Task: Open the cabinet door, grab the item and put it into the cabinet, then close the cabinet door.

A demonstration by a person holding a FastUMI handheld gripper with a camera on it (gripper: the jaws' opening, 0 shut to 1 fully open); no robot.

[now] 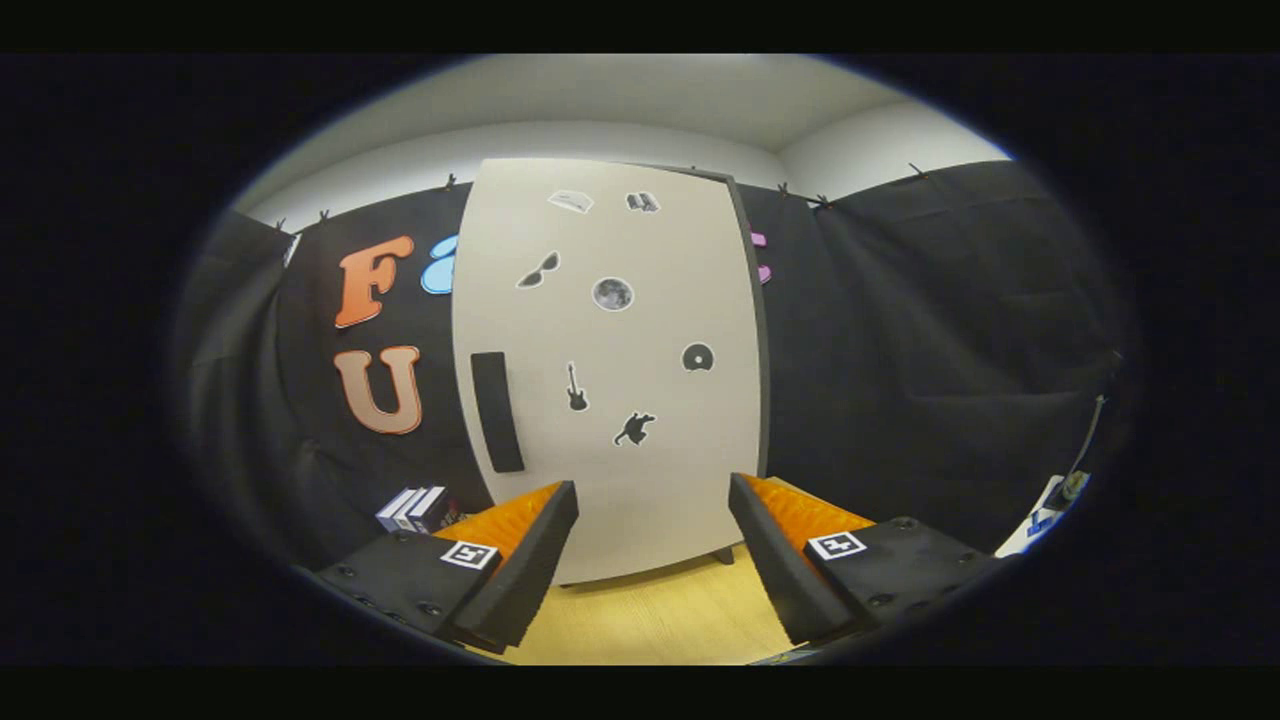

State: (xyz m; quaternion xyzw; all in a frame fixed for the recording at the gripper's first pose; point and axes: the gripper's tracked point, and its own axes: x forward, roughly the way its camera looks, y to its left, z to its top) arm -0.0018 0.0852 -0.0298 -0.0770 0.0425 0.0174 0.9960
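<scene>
Cabinet [610,370]: stands upright on the counter [650,620], straight ahead of the fingers. Door shut, flush with the body; a thin dark edge of the carcass shows along its right side, and a small dark foot shows below the right corner.

Door: flat, matt, off-white panel, tall rectangle bowed by the lens. Carries small black-and-grey stickers: sunglasses, a round disc, a record, a guitar, an animal shape, two more near the top.

Handle [497,411]: dark, flat vertical bar set near the door's left edge.

Boxes [418,509]: a small stack of box-like items, dark and pale, on the counter left of the cabinet and beyond the left finger. Likely the item to be stowed, though too small to tell for sure.

Gripper [652,545]: fingers spread wide, holding nothing, set apart from the door; ribbed pad faces turned inward, wedge-shaped tips.

Counter: pale wood grain, smooth.

Progress, as judged: the shut door fits a stage ahead of opening, and it would equally fit the end of the job. The boxes lying outside the cabinet lean toward the former, if they are indeed the item; what is inside the cabinet is hidden.
</scene>
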